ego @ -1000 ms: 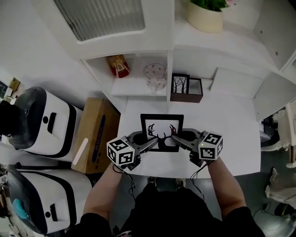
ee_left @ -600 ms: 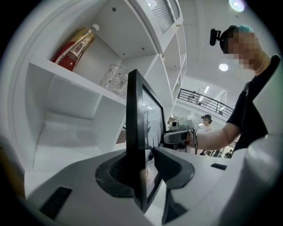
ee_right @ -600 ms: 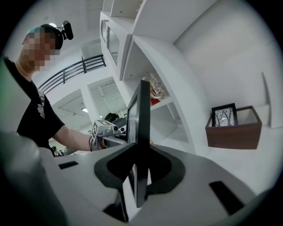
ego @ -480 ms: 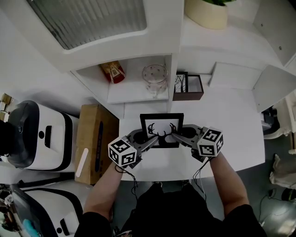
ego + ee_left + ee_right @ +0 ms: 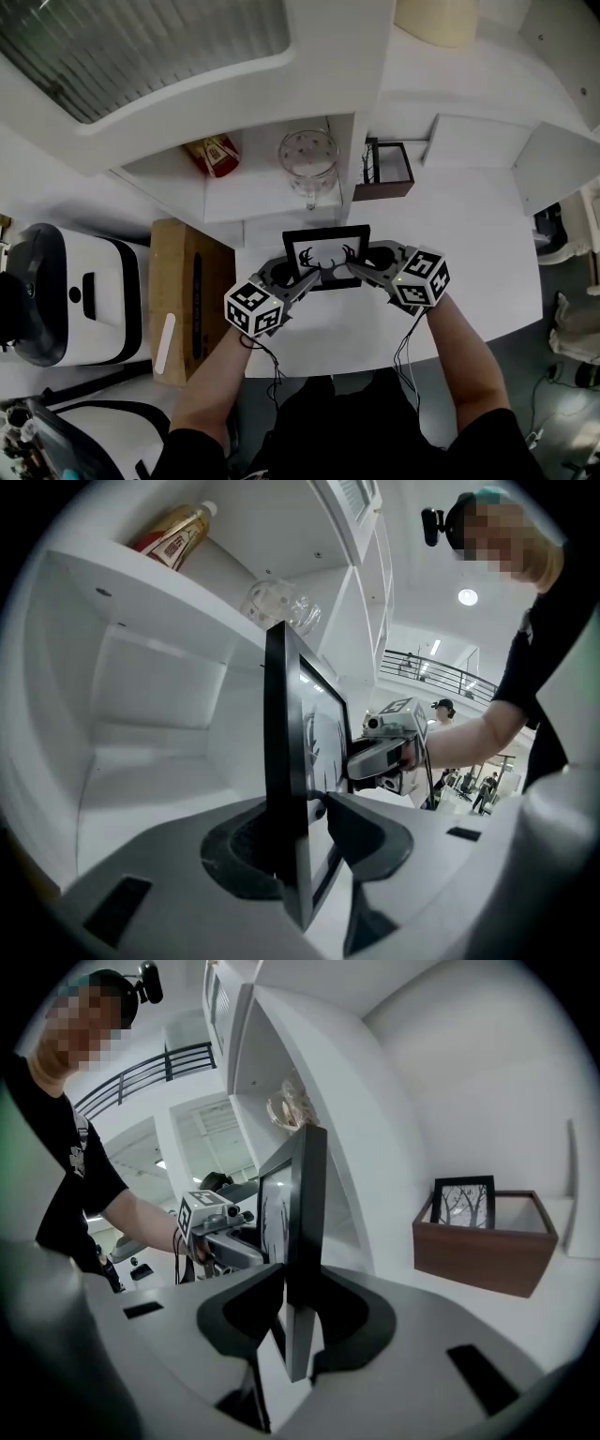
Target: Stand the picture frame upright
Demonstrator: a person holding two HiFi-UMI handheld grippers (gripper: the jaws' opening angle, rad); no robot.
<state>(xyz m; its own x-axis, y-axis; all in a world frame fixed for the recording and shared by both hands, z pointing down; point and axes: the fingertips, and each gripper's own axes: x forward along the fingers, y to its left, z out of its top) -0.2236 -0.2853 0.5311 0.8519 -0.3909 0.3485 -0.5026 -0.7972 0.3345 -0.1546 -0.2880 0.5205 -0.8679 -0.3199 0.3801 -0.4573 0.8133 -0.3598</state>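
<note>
The picture frame, black-edged with an antler print, stands nearly upright on the white table, held from both sides. My left gripper is shut on its left edge. In the left gripper view the frame runs straight up between the jaws of the left gripper. My right gripper is at the right edge and its jaws are opening. In the right gripper view the frame is still between the jaws of the right gripper, but the pads no longer clamp it.
Behind the frame is a white shelf niche with a glass jar and a red-labelled bottle. A brown wooden box holding a tree picture stands at the back right. A cardboard box and white machines lie left of the table.
The frame has tipped up from leaning back to nearly upright, with both grippers still at its sides. The head view has swung further over the table.
</note>
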